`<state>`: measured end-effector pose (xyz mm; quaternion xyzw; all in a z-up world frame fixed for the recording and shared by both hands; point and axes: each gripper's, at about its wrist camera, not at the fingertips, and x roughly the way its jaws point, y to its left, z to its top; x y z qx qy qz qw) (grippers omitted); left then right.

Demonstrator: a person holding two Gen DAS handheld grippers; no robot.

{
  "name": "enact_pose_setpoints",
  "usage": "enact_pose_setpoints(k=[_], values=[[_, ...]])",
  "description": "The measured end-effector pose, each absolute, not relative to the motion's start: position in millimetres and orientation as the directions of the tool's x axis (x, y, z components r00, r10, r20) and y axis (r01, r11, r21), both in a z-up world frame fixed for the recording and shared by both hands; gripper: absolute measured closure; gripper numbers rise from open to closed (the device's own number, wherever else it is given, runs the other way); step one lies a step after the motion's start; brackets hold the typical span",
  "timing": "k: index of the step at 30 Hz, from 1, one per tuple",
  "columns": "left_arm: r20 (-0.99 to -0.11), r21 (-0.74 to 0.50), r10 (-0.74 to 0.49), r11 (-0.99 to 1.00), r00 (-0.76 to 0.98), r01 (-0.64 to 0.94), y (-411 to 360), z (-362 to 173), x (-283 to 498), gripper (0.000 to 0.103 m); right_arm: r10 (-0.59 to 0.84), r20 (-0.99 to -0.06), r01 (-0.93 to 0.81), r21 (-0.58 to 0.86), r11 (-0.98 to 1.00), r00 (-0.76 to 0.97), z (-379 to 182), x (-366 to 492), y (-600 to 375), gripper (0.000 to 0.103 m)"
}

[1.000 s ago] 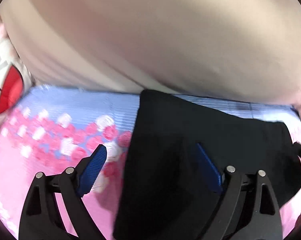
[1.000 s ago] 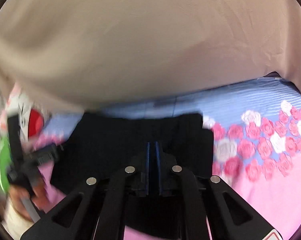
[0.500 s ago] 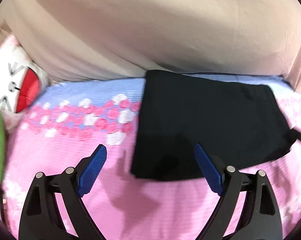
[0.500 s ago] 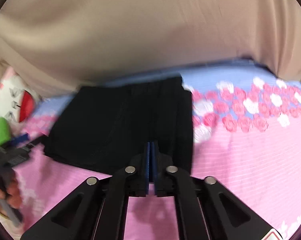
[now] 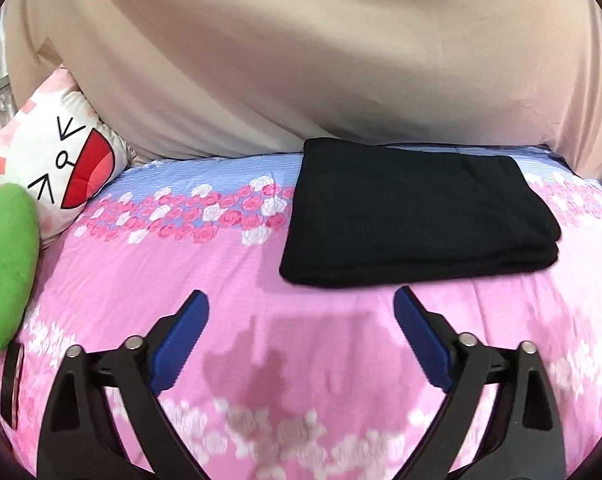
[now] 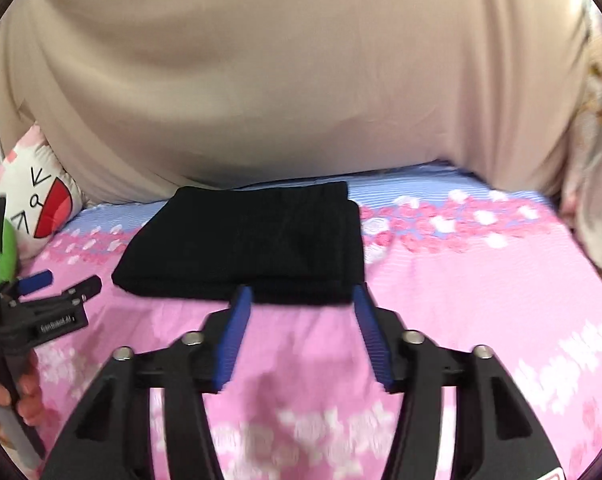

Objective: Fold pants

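Note:
The black pants [image 5: 413, 212] lie folded into a flat rectangle on the pink flowered bedsheet [image 5: 261, 320], near the far edge of the bed. They also show in the right wrist view [image 6: 249, 244]. My left gripper [image 5: 301, 312] is open and empty, a little short of the pants' near edge. My right gripper [image 6: 301, 300] is open and empty, its fingertips [image 6: 241, 300] just at the near edge of the pants. The left gripper also shows at the left of the right wrist view [image 6: 57, 280].
A beige curtain [image 5: 321, 60] hangs behind the bed. A white cartoon-face pillow [image 5: 53, 160] and a green plush [image 5: 5, 264] lie at the left. A patterned fabric [image 6: 597, 140] hangs at the far right.
Both grippers pulled back from the pants toward the near side of the bed. The right gripper went from shut to open. The pants stay folded on the sheet.

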<state>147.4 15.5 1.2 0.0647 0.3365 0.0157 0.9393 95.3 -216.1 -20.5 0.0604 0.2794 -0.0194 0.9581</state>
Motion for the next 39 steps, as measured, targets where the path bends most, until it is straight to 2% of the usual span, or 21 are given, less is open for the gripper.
enact_pose_setpoints(k=[1, 3, 8, 12, 15, 19, 23, 39], values=[[-0.624, 0.136, 0.074, 0.991, 0.778, 0.016, 14.8, -1.0, 136.2, 0.009, -0.012, -0.533, 0.083, 0.108, 0.991, 0.846, -26.2, 83.1, -213.5, 0.049], [-0.618, 0.133, 0.074, 0.991, 0.783, 0.012, 15.5, -6.1, 119.3, 0.008, -0.014, -0.528, 0.098, 0.13, 0.987, 0.849, -37.8, 65.6, -211.9, 0.041], [-0.611, 0.087, 0.045, 0.996, 0.79, 0.01, 21.4, -29.3, 81.9, 0.008, -0.023, -0.557, 0.114, 0.129, 0.985, 0.83, -58.5, 34.3, -206.4, 0.041], [-0.639, 0.077, 0.025, 0.997, 0.769, 0.031, 20.7, -43.1, 80.5, 0.008, -0.057, -0.525, 0.14, 0.121, 0.983, 0.849, -56.9, 25.0, -208.2, 0.028], [-0.648, 0.064, 0.018, 0.997, 0.761, 0.032, 21.1, -45.2, 83.8, 0.008, -0.078, -0.56, 0.157, 0.094, 0.983, 0.825, -62.0, 34.0, -206.7, 0.027], [-0.617, 0.074, 0.022, 0.997, 0.787, 0.03, 19.2, -42.6, 76.4, 0.008, -0.088, -0.594, 0.169, 0.082, 0.982, 0.8, -65.7, 40.1, -206.8, 0.027], [-0.59, 0.086, 0.022, 0.996, 0.807, 0.036, 16.2, -38.9, 70.7, 0.008, -0.106, -0.598, 0.187, 0.075, 0.979, 0.794, -66.9, 39.2, -207.9, 0.026], [-0.586, 0.102, 0.031, 0.994, 0.81, 0.035, 14.0, -37.7, 69.9, 0.008, -0.14, -0.586, 0.191, 0.025, 0.981, 0.798, -65.0, 36.2, -200.7, 0.021]])
